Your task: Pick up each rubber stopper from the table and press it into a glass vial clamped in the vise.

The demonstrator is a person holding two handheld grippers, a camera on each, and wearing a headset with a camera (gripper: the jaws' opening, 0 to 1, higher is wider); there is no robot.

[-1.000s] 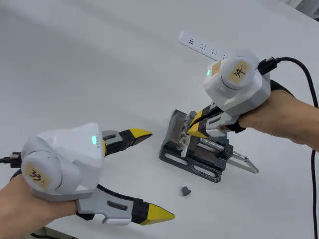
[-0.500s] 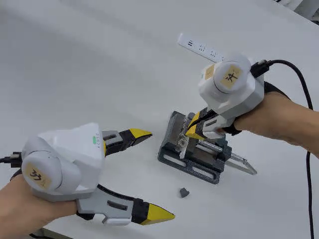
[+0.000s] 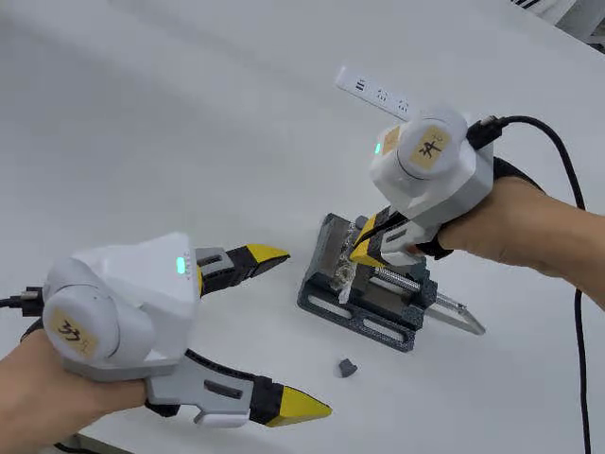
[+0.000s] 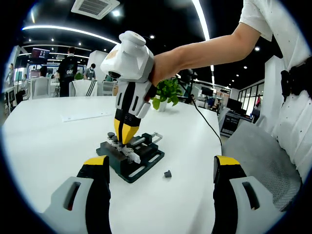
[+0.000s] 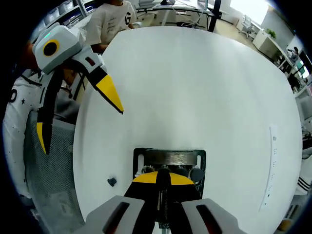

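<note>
A dark metal vise (image 3: pixel 364 301) stands on the white table with clear glass vials (image 3: pixel 344 274) clamped in it. One vial carries a grey stopper (image 5: pixel 196 174). My right gripper (image 3: pixel 364 248) points down at the vise top, its yellow tips (image 5: pixel 158 178) pressed together; I see nothing between them. A loose dark rubber stopper (image 3: pixel 347 367) lies on the table just in front of the vise, also seen in the left gripper view as stopper (image 4: pixel 167 173). My left gripper (image 3: pixel 288 331) hovers open to the left of the vise (image 4: pixel 131 158), holding nothing.
A white power strip (image 3: pixel 376 93) lies on the table beyond the vise. A black cable (image 3: pixel 558 170) trails from the right gripper. The vise handle (image 3: pixel 460 318) sticks out to the right. Chairs and a person stand past the table edge.
My right gripper has shifted slightly left over the vise, jaws still together. The left gripper and the loose stopper have stayed where they were.
</note>
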